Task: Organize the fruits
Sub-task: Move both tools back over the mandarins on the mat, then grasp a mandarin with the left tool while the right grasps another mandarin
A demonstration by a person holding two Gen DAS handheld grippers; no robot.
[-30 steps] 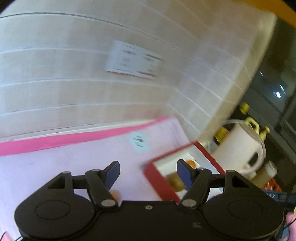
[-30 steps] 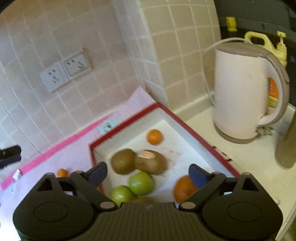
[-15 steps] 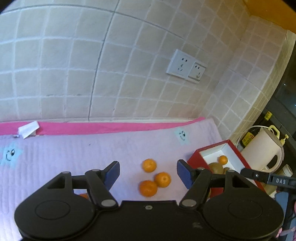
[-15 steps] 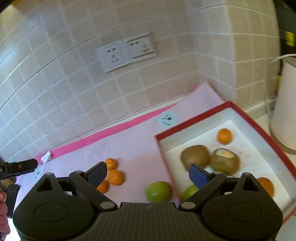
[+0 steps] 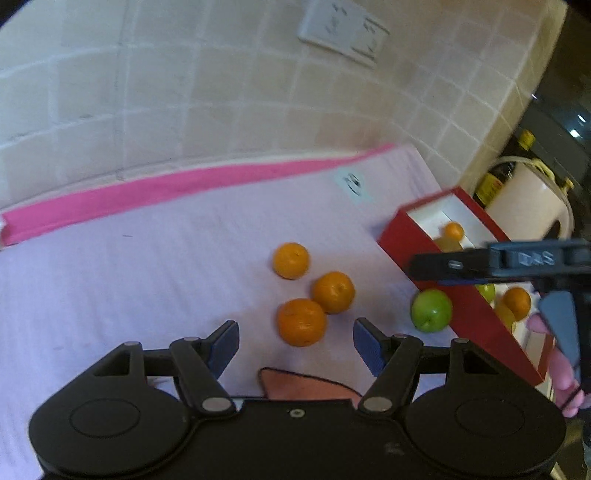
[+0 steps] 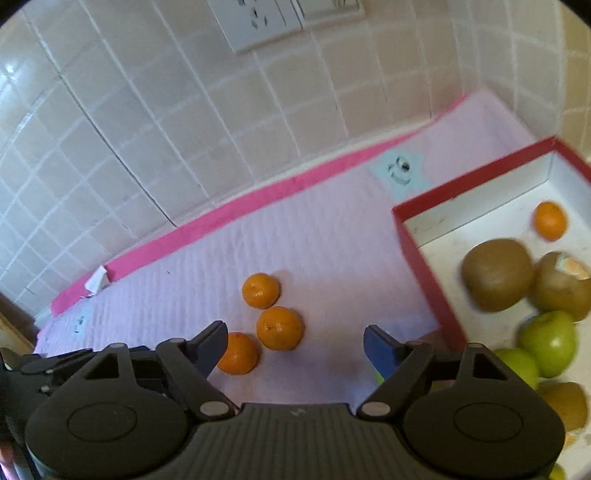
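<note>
Three oranges [image 5: 302, 322] [image 6: 280, 328] lie in a cluster on the pink mat [image 5: 147, 280]. My left gripper [image 5: 295, 343] is open just short of the nearest orange. A green apple [image 5: 431, 310] rests on the mat against the red box [image 5: 461, 306]. In the white-lined red box [image 6: 424, 266] lie two kiwis [image 6: 496, 278], green apples [image 6: 550, 343] and a small orange [image 6: 550, 220]. My right gripper [image 6: 295, 343] [image 5: 480, 280] hovers over the mat beside the box. Its jaws are closing, with nothing pressed between them.
A tiled wall with a white socket plate [image 6: 280, 22] stands behind the mat. A white kettle [image 5: 524, 206] sits right of the box. A pink thing [image 5: 306, 384] peeks from under my left gripper. A pink-gloved hand [image 5: 561, 373] holds the right gripper.
My left gripper has dropped closer to the three oranges. My right gripper has swung left from over the box to over the mat, and its jaws have narrowed.
</note>
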